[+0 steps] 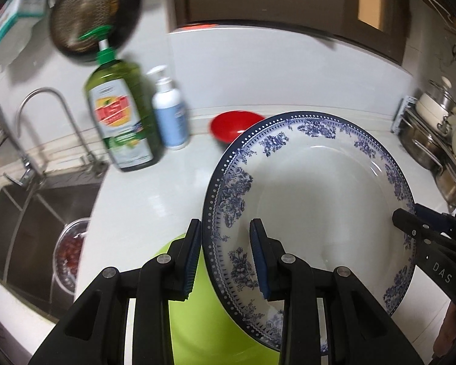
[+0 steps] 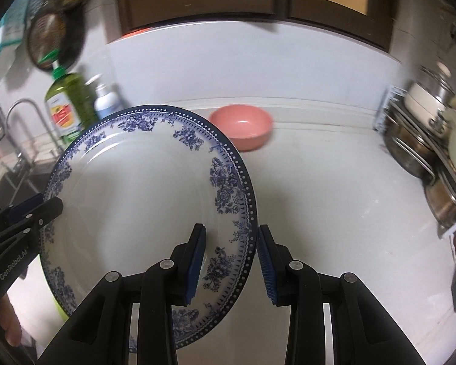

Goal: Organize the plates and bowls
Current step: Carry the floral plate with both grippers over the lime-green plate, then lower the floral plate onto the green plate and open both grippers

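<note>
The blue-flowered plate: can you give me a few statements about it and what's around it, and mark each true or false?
1. Both grippers straddle the rim of the blue-and-white plate, the left gripper on one side and the right gripper on the other. True.
2. The plate lies flat on the counter. False: it is tilted, held up off the counter.
3. A green dish sits under the plate's left side. True.
4. The pink bowl is stacked on the plate. False: it stands apart, near the back wall.
5. The plate holds food. False: it looks empty.
</note>
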Demonstrator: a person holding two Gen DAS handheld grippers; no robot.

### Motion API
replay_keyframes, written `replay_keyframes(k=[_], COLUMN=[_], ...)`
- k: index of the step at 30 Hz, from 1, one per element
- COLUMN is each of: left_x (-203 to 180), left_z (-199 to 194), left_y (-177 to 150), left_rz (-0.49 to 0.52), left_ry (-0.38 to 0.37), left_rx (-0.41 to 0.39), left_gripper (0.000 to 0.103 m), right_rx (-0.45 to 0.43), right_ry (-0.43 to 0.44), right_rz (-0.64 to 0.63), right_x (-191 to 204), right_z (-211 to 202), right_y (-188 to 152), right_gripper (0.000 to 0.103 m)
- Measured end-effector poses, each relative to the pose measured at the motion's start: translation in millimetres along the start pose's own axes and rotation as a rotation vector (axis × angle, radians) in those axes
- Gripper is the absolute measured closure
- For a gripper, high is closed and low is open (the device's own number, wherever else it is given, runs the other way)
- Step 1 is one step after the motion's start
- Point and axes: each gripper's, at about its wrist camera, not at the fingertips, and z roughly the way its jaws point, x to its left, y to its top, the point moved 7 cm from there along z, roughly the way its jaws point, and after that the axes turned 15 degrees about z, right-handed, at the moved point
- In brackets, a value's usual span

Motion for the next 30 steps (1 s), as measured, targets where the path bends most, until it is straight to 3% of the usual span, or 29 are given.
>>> replay_keyframes(k=[12, 30], left_x=[60, 63], left_z=[-3, 33], left_y=[-64, -111], left_rz=[-0.071, -0.056], left_ry=[0.046, 0.023], left_rx=[0.091, 0.236], left_gripper=[0.071, 0.070], right_rx=[0.069, 0.216], right_ry=[0.041, 0.013], right_rz=[-0.104, -0.086], right_x=[73, 82], right_z=[12, 54], right_y=[-39, -89], right_gripper=[0.068, 0.068])
